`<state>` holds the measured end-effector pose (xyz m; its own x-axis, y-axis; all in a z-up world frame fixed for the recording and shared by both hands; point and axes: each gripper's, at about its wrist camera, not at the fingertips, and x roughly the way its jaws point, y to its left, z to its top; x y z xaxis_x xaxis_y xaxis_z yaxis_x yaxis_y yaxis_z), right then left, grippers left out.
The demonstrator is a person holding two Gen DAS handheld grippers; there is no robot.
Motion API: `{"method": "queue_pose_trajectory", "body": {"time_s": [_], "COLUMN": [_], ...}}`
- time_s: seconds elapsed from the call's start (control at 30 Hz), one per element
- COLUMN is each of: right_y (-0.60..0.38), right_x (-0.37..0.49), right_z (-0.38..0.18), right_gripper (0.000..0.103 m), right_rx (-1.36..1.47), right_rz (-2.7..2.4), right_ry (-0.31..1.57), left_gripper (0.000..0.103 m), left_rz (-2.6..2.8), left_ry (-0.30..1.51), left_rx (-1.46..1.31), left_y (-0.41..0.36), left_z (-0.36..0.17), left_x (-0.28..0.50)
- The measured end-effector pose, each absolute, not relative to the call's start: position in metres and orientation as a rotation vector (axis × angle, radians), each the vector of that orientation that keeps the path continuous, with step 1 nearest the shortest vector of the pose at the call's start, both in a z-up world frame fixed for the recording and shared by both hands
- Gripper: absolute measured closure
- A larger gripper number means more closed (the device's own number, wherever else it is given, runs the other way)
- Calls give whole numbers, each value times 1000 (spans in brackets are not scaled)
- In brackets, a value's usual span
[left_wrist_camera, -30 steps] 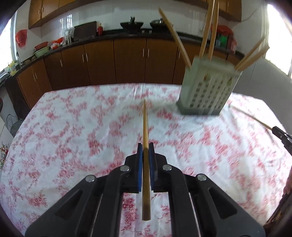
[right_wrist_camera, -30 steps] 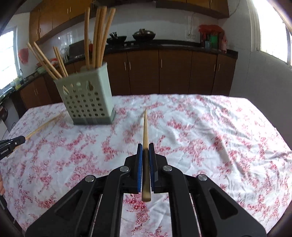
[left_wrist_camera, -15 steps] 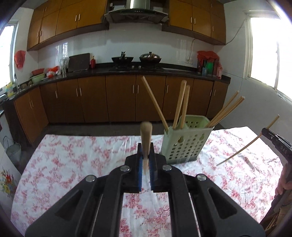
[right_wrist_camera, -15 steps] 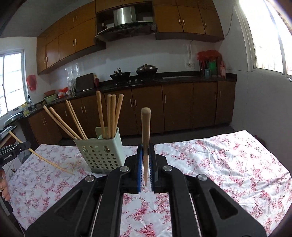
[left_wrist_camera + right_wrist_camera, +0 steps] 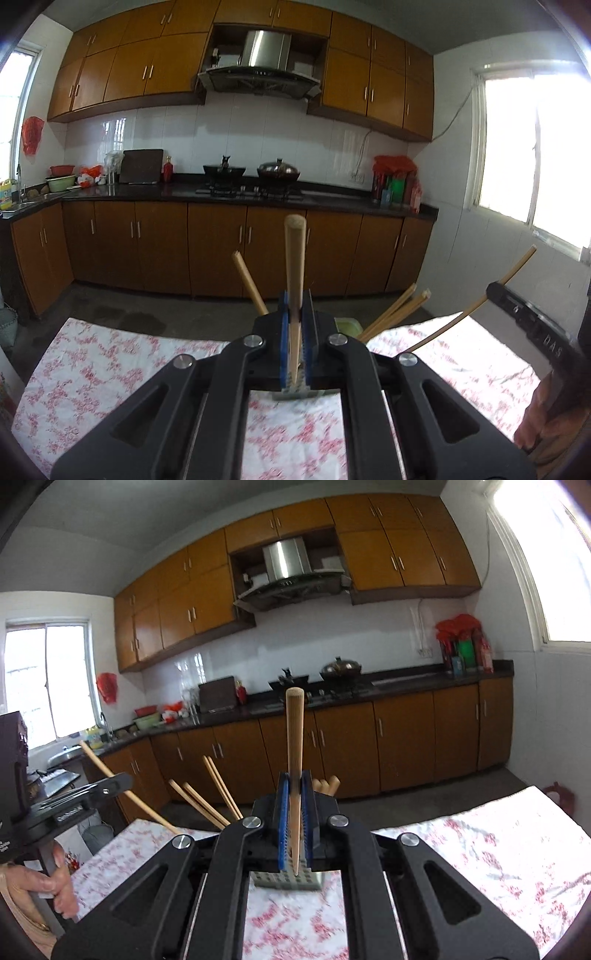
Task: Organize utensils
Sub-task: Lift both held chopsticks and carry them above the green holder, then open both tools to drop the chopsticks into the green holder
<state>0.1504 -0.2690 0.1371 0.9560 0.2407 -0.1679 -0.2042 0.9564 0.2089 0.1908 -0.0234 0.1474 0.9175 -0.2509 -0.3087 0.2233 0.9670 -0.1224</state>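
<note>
Mid-transfer: we carry one chopstick per hand. Left gripper [image 5: 295,345] clenched on left chopstick [image 5: 294,266]; right gripper [image 5: 294,821] clenched on right chopstick [image 5: 294,738]. Both above holder [image 5: 288,880], holder mostly hidden behind jaws. Next, likely: tip ends down over holder, lower in, release.

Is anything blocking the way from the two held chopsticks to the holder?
No separate obstacle shows. Each hand-held gripper, left and right, clamps a chopstick. The holder lies mostly hidden behind them; chopsticks already in it lean outward, crowding the opening.
</note>
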Motion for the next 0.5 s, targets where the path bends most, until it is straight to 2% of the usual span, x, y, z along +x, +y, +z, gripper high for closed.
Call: {"method": "queue_pose_trajectory", "body": {"time_s": [0.27,0.5], "right_y": [-255,-249], "right_x": [170,201], "right_z": [161,144], "right_gripper": [95,95], "right_rx": [155,138], "right_rz": [236,213], "right_ry": [100,134], "left_gripper": [95,95], "left_rz": [-213,-194], "left_ry": [196,184], "left_rx": [-119,-99], "left_y": [-44,-58], "left_z": [188,174], "left_x": [209,237]}}
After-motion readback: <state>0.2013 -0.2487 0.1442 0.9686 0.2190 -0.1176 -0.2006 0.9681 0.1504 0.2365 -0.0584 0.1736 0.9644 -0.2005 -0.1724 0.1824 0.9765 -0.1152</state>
